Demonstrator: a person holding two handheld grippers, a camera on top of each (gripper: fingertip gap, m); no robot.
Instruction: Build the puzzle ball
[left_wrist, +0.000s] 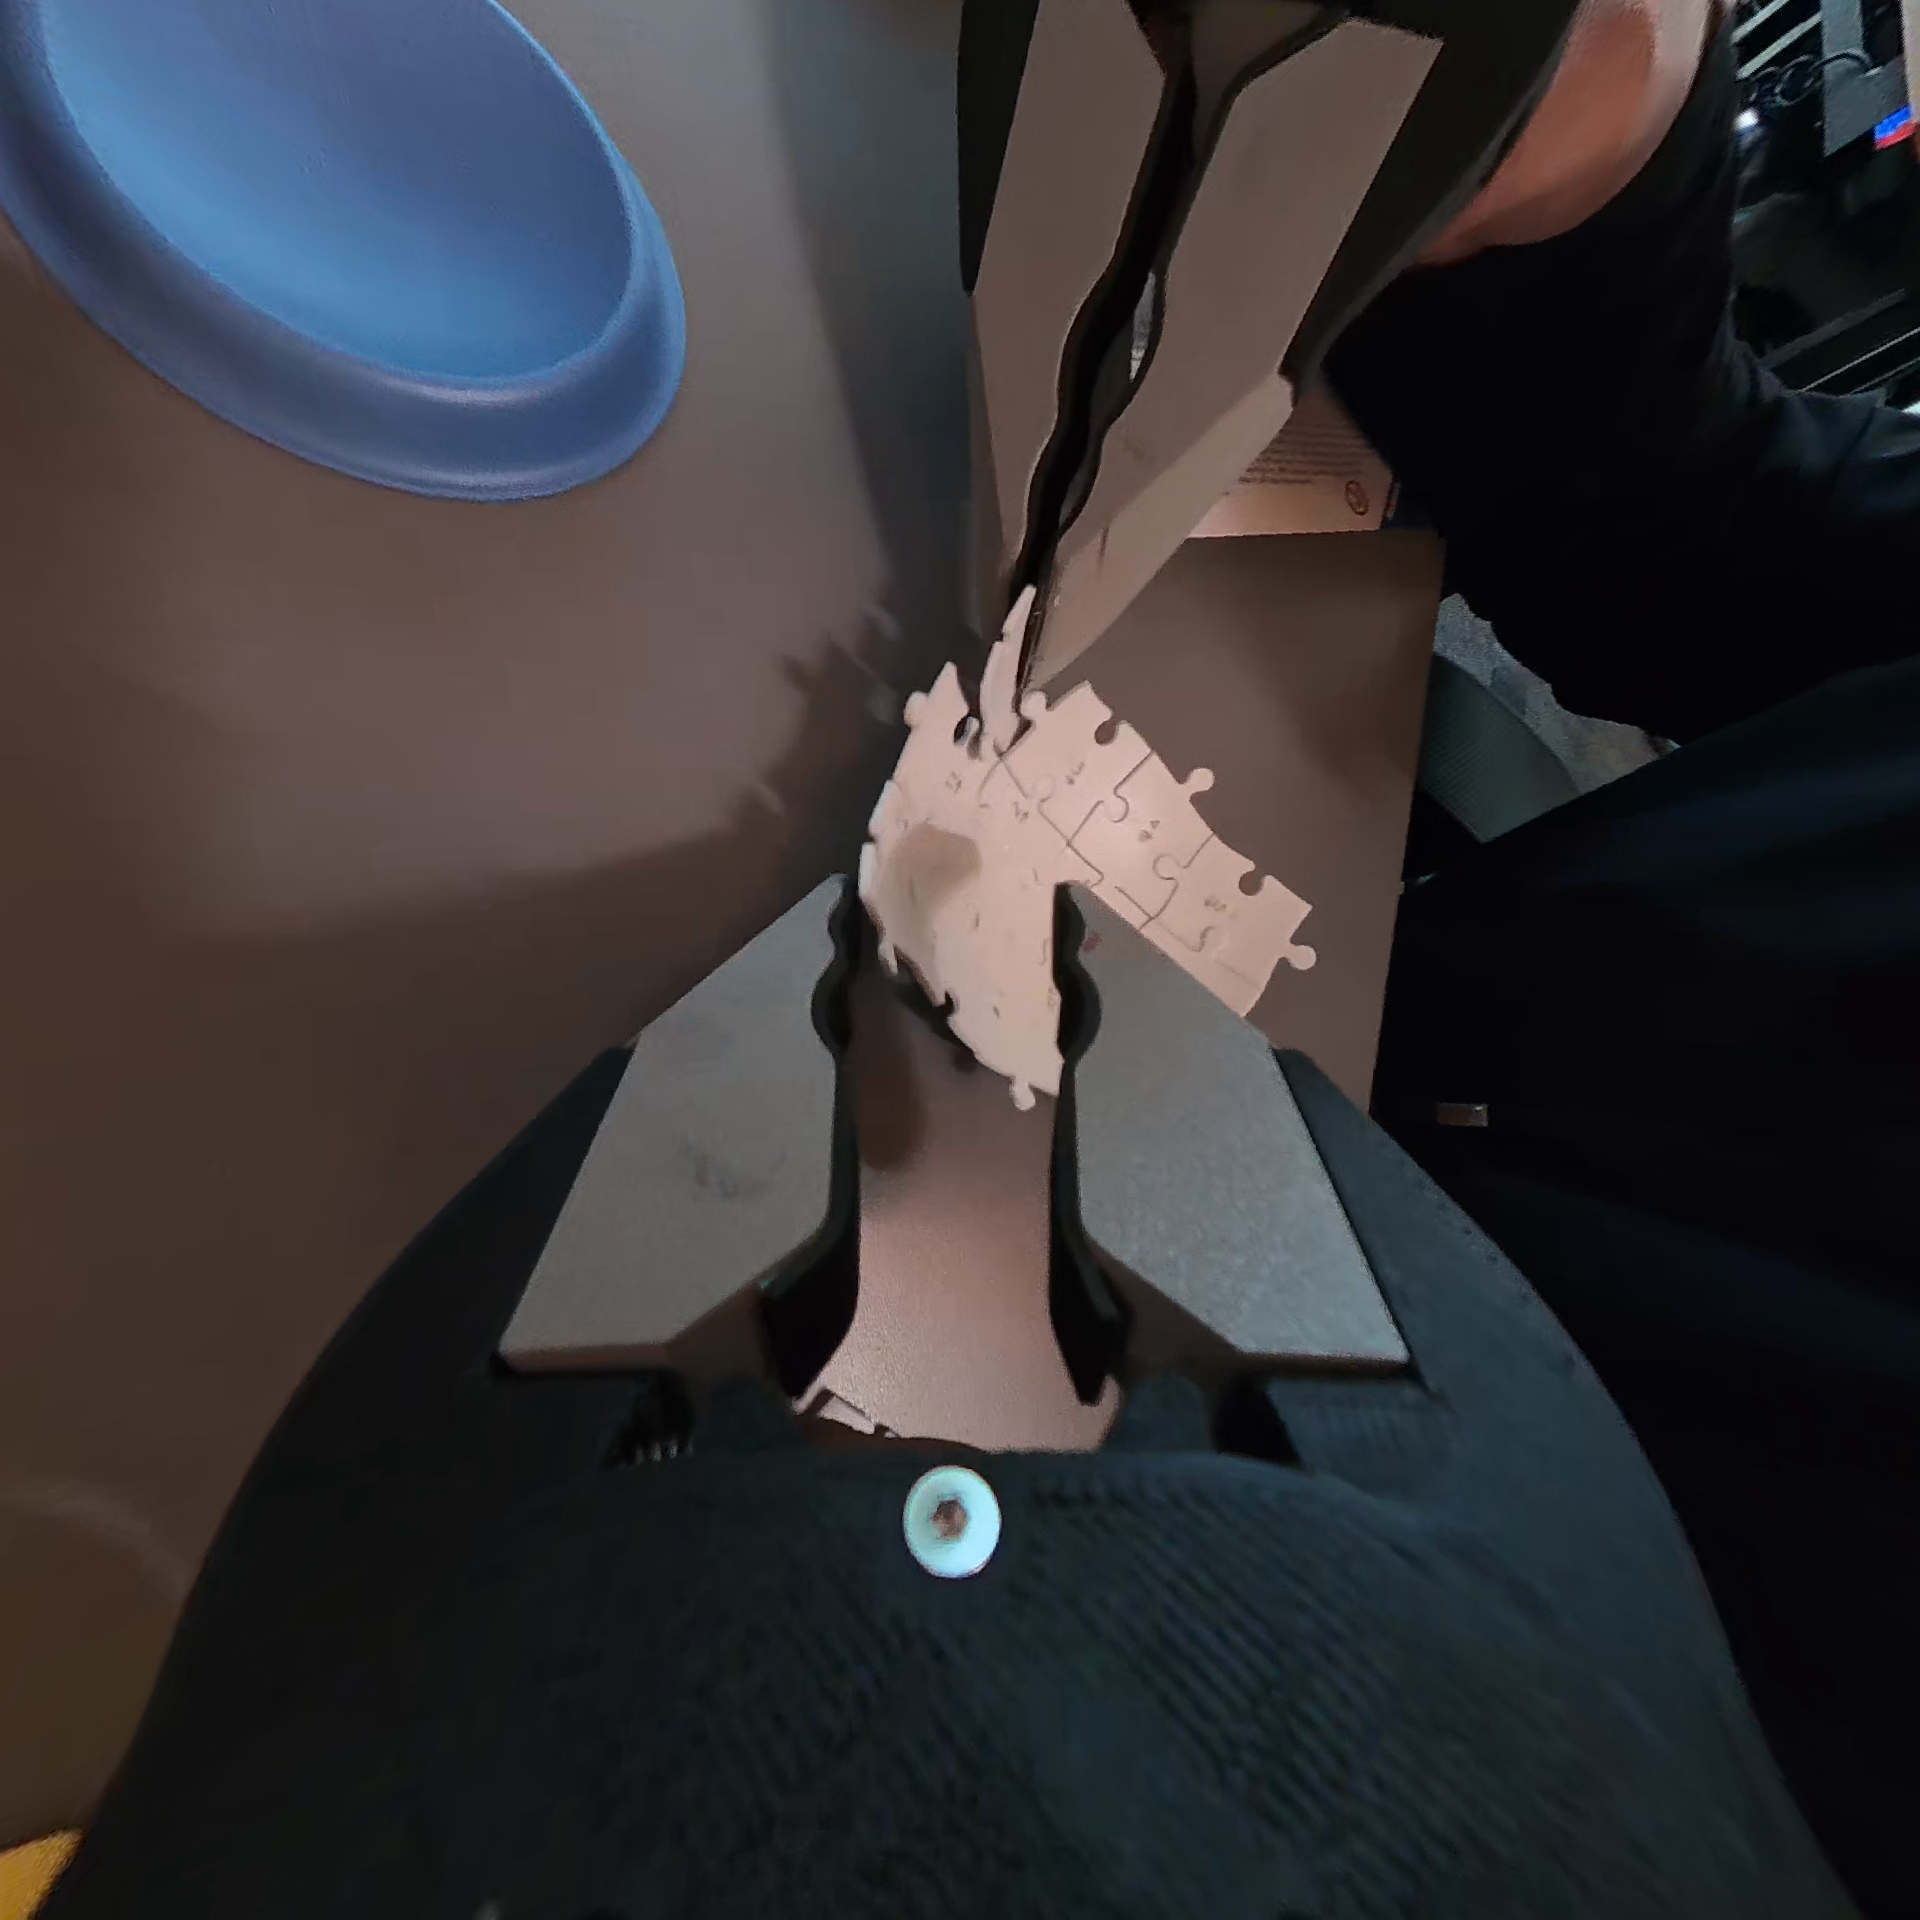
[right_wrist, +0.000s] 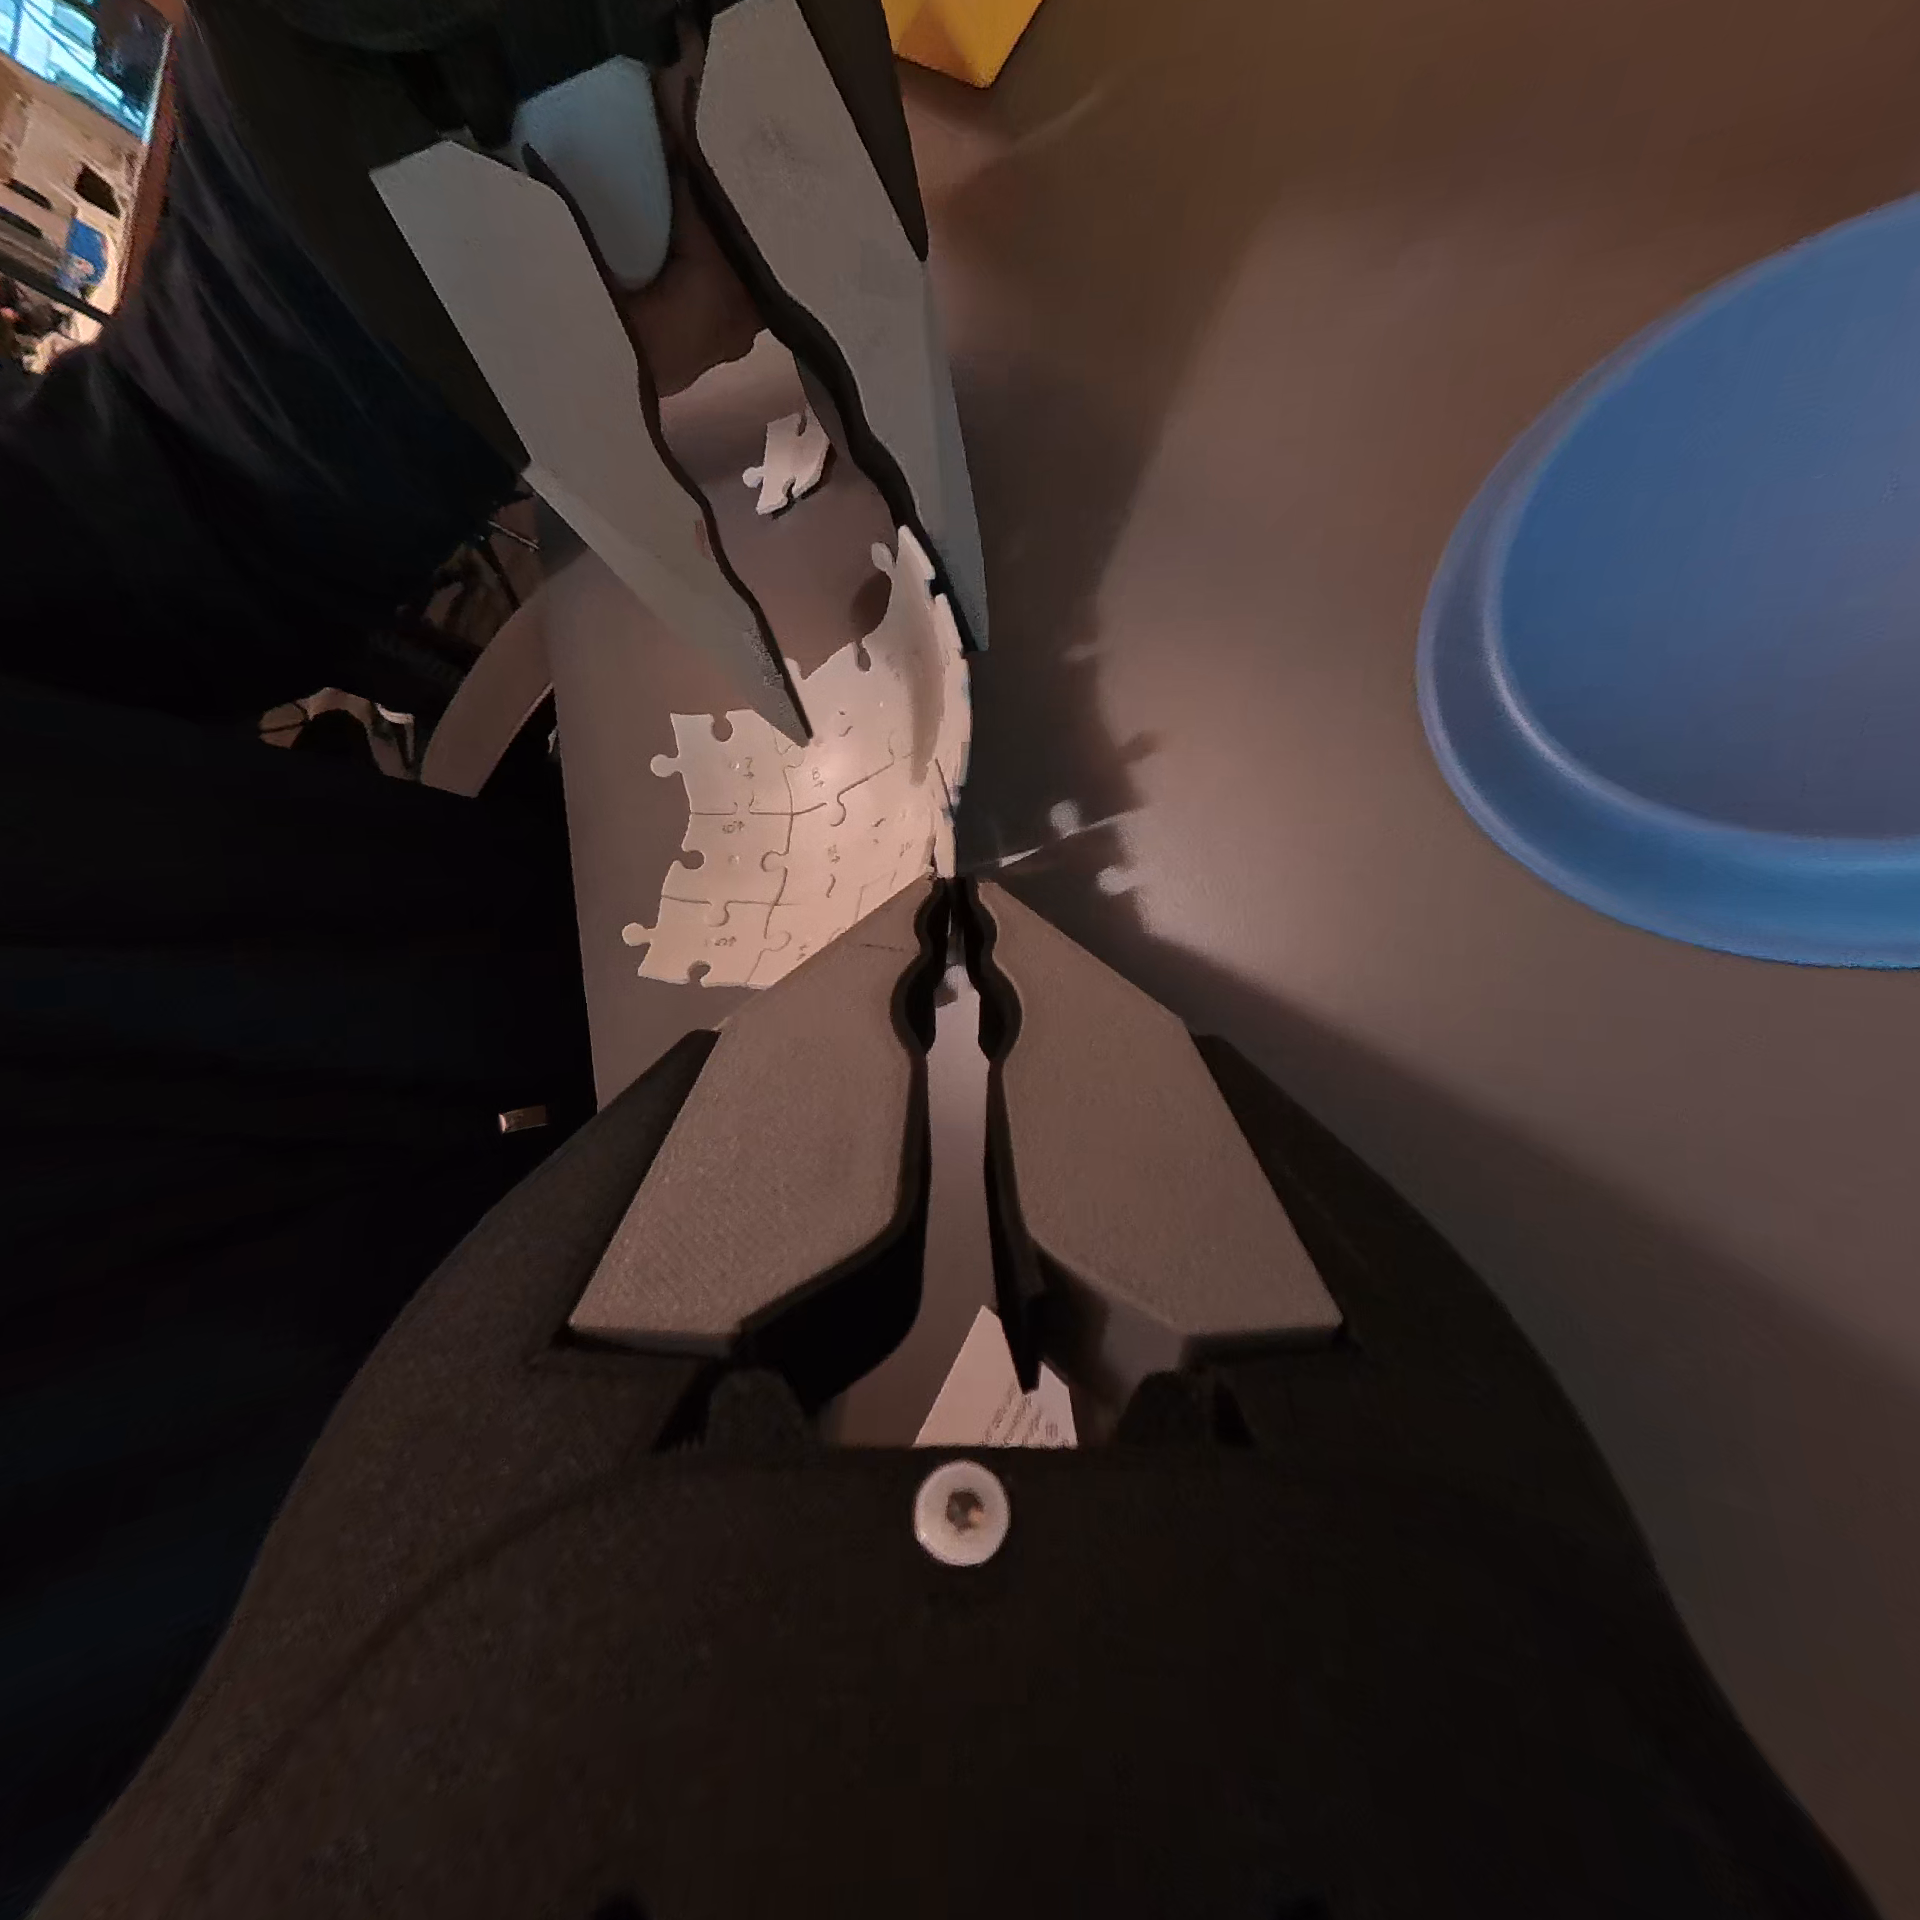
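Left gripper (left_wrist: 956, 914) fingers stand apart, straddling the curved puzzle panel (left_wrist: 1081, 862); right gripper (left_wrist: 1023, 665) (opposite, tips closed) pinches a small piece (left_wrist: 1013, 649) at its far edge.

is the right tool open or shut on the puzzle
Shut: the right tool has its tips pinched together on the edge of the curved puzzle section.

Looks like an office or lab workroom to me, tho I can't tell which. I'm working over a plain brown counter (left_wrist: 416, 935) w/ a blue dish (left_wrist: 343, 239) on it and a yellow block (right_wrist: 961, 36) at the far edge. Past the counter edge I see dark shelving w/ a lit screen (left_wrist: 1886, 130), blurred, and a grey seat back (left_wrist: 1496, 727).
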